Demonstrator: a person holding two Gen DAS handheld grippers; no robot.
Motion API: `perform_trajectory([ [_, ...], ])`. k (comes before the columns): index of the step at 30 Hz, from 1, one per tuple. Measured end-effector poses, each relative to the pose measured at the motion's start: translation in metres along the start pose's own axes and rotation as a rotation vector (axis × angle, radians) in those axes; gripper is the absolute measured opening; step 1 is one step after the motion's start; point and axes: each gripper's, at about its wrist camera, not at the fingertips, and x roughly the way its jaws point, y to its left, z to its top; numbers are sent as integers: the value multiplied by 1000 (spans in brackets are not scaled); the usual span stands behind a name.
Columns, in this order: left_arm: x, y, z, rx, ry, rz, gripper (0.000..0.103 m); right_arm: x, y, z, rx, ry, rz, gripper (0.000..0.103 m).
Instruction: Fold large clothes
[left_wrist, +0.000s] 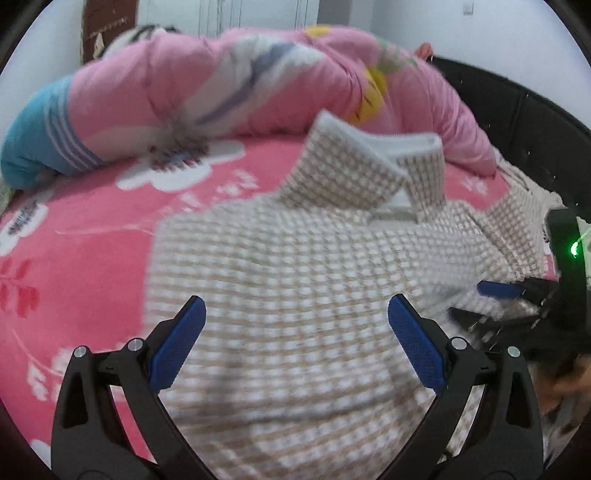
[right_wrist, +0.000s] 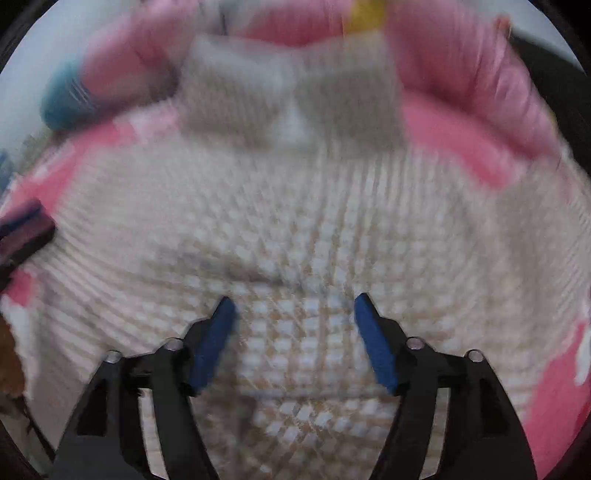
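Observation:
A beige-and-white checked shirt (left_wrist: 295, 280) lies spread on the pink bed, collar (left_wrist: 373, 166) at the far side. My left gripper (left_wrist: 296, 306) hangs open above the shirt's body, with nothing between its blue pads. At the right edge of the left wrist view the right gripper (left_wrist: 502, 295) sits low on the shirt. In the blurred right wrist view the right gripper (right_wrist: 293, 306) is open over the checked shirt (right_wrist: 295, 229), its pads apart and clear of the cloth. The collar (right_wrist: 291, 96) shows at the top. The left gripper's tip (right_wrist: 26, 229) shows at the left edge.
A rolled pink quilt (left_wrist: 229, 85) with a blue end (left_wrist: 37, 136) lies along the far side of the bed. The pink flowered sheet (left_wrist: 81, 229) stretches to the left. A dark bed frame (left_wrist: 517, 122) borders the right.

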Motion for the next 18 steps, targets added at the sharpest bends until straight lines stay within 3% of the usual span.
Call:
perform_trajectory([
  [4,44,-8,-12,16,116,64,96,-45,-11,-5,51,-69,-9,72],
  [7,47,-11,-16,34,117,93,96,-50,-32,-15,84,-84,-99,87],
  [9,47,-10,-17,26,118,86,96,-35,-42,-21,96,-30,-123,90],
  [10,47,-8,-18,20,115,79,96,-19,-47,-26,104,27,-132,96],
  [12,47,-8,-19,24,112,78,96,-3,-52,-35,108,77,-127,97],
  [14,48,-9,-19,33,117,89,96,-6,-50,-38,103,26,-132,97],
  [18,49,-12,-19,43,112,104,96,-11,-52,-46,116,24,-118,97],
])
